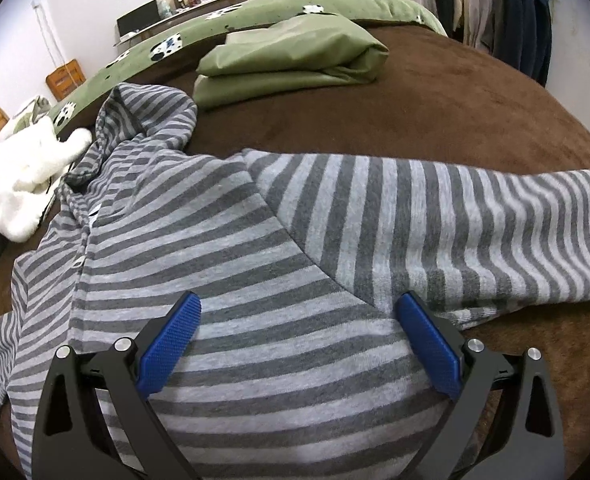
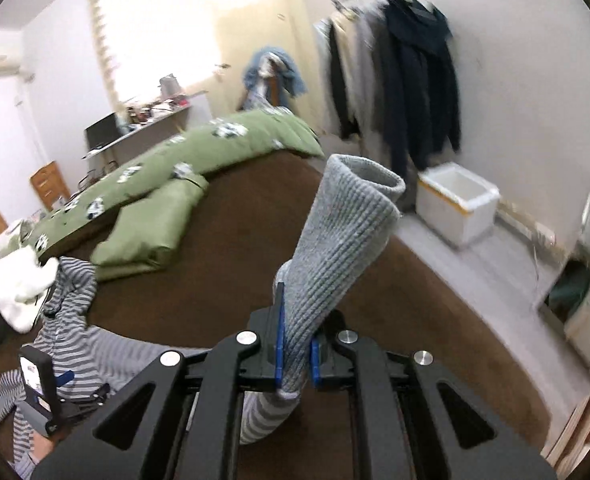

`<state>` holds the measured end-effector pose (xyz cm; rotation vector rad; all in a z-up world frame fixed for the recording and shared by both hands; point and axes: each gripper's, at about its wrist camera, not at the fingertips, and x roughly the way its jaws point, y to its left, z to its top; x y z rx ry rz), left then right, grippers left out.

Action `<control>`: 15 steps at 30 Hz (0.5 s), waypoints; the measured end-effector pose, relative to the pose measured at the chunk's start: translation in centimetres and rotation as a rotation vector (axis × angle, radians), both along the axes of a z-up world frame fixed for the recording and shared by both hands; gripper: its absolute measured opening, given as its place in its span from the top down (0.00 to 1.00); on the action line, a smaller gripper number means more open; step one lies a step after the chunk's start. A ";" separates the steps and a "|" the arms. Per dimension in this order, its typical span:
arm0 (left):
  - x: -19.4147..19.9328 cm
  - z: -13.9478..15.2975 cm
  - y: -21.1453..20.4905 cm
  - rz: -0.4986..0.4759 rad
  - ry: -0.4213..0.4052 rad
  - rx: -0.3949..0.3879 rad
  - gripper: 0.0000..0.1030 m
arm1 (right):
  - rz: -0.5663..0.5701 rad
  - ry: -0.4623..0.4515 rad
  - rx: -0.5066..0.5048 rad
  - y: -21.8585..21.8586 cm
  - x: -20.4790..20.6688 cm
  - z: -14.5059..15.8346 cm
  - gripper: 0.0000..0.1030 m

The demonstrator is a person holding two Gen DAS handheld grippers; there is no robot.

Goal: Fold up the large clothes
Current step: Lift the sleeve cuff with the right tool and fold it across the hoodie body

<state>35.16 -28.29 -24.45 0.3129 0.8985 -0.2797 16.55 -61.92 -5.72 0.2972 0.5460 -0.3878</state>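
On the brown bed (image 1: 435,96), the striped grey hoodie (image 1: 215,248) is lying spread out with its body directly beneath the left gripper (image 1: 299,344), whose blue fingers (image 1: 171,344) are standing wide apart over the cloth, pinching nothing. One sleeve (image 1: 475,220) is running out across the bed toward the right side of the left wrist view, so its long axis is lying crosswise to the way that gripper is pointing. At the far end of that sleeve, the right gripper (image 2: 297,356) is holding the ribbed grey cuff (image 2: 347,220), fingers pressed together on the knit, with the cuff's open mouth sticking up past them and the striped part hanging below. The right hand is therefore the one carrying the sleeve end, while the left is hovering over the shoulder region where the sleeve seam is meeting the body. Judging from this, the coming move is turning on bringing the cuff inward, toward the left gripper and over the torso, along the sleeve's own length. The hood (image 1: 151,112) is lying bunched beside a white plush toy (image 1: 27,176), and a folded green cloth (image 1: 291,64) is sitting farther up the bed, well apart from the hoodie.
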 end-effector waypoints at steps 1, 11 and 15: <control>-0.1 0.5 0.3 0.002 0.008 -0.009 0.06 | 0.006 -0.014 -0.026 1.1 0.2 1.1 0.90; -4.4 6.6 8.3 0.027 -0.046 -0.027 0.06 | 0.238 -0.167 -0.151 15.9 4.2 11.2 0.90; -6.8 7.5 13.4 0.074 -0.069 -0.018 0.06 | 0.368 -0.200 -0.170 22.7 6.8 13.4 0.90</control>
